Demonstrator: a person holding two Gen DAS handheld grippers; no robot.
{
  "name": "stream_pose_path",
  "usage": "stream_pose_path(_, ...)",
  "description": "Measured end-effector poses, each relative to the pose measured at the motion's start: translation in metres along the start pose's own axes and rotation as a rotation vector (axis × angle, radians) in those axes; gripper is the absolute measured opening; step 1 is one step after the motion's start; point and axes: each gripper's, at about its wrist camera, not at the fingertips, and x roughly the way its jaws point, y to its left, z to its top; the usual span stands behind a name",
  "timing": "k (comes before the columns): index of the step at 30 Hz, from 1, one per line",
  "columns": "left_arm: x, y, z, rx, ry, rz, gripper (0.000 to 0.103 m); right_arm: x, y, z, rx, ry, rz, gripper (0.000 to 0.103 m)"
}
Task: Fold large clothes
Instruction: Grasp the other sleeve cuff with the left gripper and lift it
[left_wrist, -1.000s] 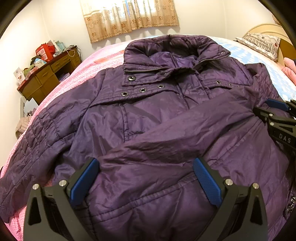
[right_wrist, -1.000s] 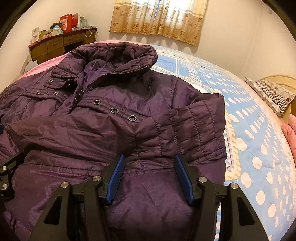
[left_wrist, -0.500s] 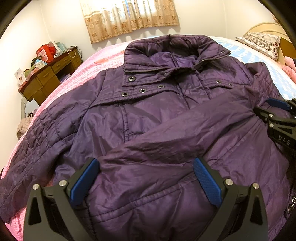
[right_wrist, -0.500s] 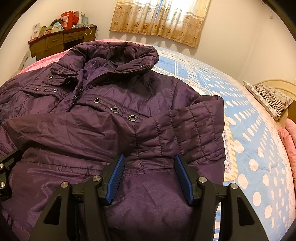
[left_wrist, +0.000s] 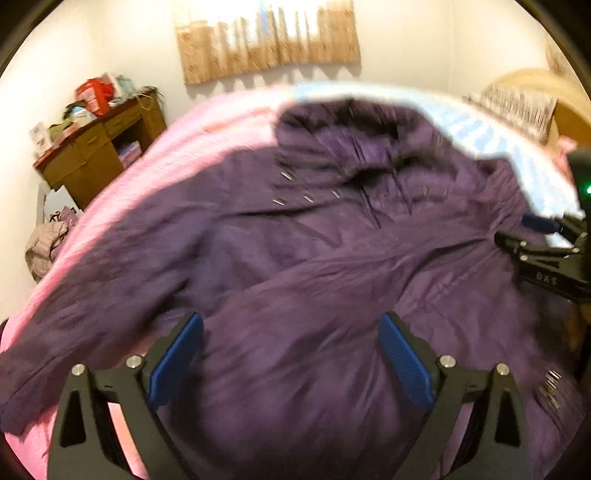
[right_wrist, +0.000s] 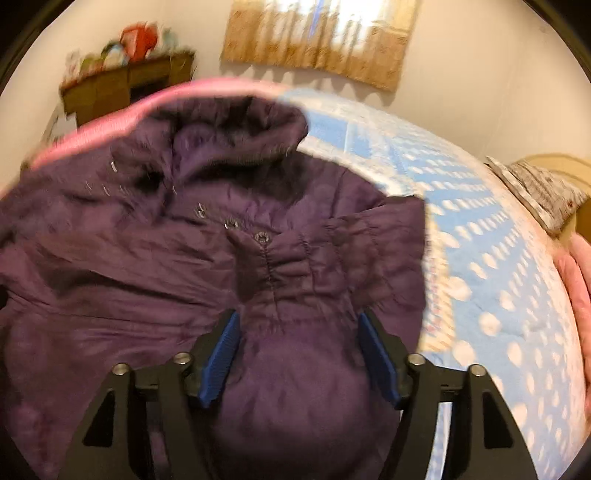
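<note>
Jacket (left_wrist: 303, 266): dark purple padded garment, lying front side up on the bed, collar toward the far wall.
Jacket fabric: smooth, slightly glossy shell with fine creases; both views are motion-blurred, so stitching detail is limited.
Collar (right_wrist: 236, 125): tall, thick, standing up and open at the throat.
Snaps (right_wrist: 261, 237): round metal fasteners in a row across the chest.
Right sleeve (left_wrist: 332, 273): folded diagonally across the front of the body.
Left sleeve (left_wrist: 92, 295): spread outward over the pink cover, cuff near the lower left edge of the view.
Gathered panel (right_wrist: 314, 266): ruched, quilted section with parallel stitched ribs at the folded shoulder.
Left gripper (left_wrist: 290, 358): black frame, blue ribbed pads, fingers spread wide above the lower jacket; holds nothing.
Right gripper (right_wrist: 301, 354): same build, fingers apart on either side of the gathered fabric; not clamped on it.
Bed (right_wrist: 480, 302): pink cover on one side, blue cover with pale dots on the other.
Desk (left_wrist: 99, 155): brown wood with drawers, cluttered top, against the wall.
Curtain (left_wrist: 266, 40): tan, patterned, over the window.
</note>
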Motion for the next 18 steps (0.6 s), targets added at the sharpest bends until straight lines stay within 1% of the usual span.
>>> stream_pose_path(1,-0.017,0.014,-0.006,-0.024,-0.017,-0.014,0.103,-0.018,0.001,-0.002,0.012,-0.017,0.061,0.070)
stream_pose_path(2,-0.036,0.032,-0.015,-0.050,-0.033,-0.014,0.103,-0.033,0.005,-0.005,0.012,-0.028,0.109,0.071)
stream_pose_path(4,-0.068,0.070,-0.036,-0.100,-0.066,0.000,0.103,-0.064,0.016,-0.014,-0.017,-0.058,0.168,0.072)
stream_pose_path(5,-0.077,0.087,-0.044,-0.119,-0.065,0.015,0.103,-0.075,0.022,-0.017,-0.032,-0.070,0.189,0.072)
stream_pose_path(6,-0.090,0.113,-0.056,-0.146,-0.069,0.047,0.103,-0.094,0.032,-0.025,-0.062,-0.093,0.224,0.072)
stream_pose_path(7,-0.100,0.136,-0.065,-0.173,-0.075,0.082,0.103,-0.103,0.038,-0.030,-0.076,-0.103,0.239,0.073)
stream_pose_path(8,-0.110,0.160,-0.075,-0.205,-0.076,0.134,0.103,-0.118,0.049,-0.039,-0.099,-0.121,0.265,0.073)
stream_pose_path(9,-0.121,0.190,-0.087,-0.254,-0.079,0.198,0.103,-0.126,0.056,-0.045,-0.113,-0.130,0.281,0.073)
stream_pose_path(10,-0.132,0.221,-0.099,-0.316,-0.089,0.243,0.103,-0.134,0.063,-0.051,-0.126,-0.139,0.299,0.073)
stream_pose_path(11,-0.138,0.241,-0.107,-0.361,-0.093,0.261,0.103,-0.141,0.072,-0.059,-0.139,-0.148,0.317,0.073)
stream_pose_path(12,-0.144,0.269,-0.118,-0.432,-0.087,0.274,0.103,-0.149,0.083,-0.068,-0.154,-0.158,0.332,0.073)
stream_pose_path(13,-0.149,0.295,-0.129,-0.518,-0.090,0.261,0.103,-0.153,0.092,-0.074,-0.165,-0.165,0.340,0.073)
stream_pose_path(14,-0.151,0.310,-0.137,-0.580,-0.096,0.235,0.103,-0.154,0.097,-0.078,-0.174,-0.168,0.345,0.073)
stream_pose_path(15,-0.152,0.333,-0.151,-0.690,-0.092,0.204,0.103,-0.158,0.108,-0.085,-0.190,-0.172,0.353,0.073)
stream_pose_path(16,-0.151,0.342,-0.157,-0.752,-0.087,0.177,0.103,-0.160,0.115,-0.091,-0.199,-0.173,0.356,0.073)
stream_pose_path(17,-0.148,0.355,-0.169,-0.845,-0.097,0.093,0.103,-0.161,0.118,-0.095,-0.202,-0.173,0.360,0.073)
stream_pose_path(18,-0.145,0.359,-0.175,-0.895,-0.111,0.036,0.103,-0.164,0.125,-0.101,-0.204,-0.170,0.366,0.073)
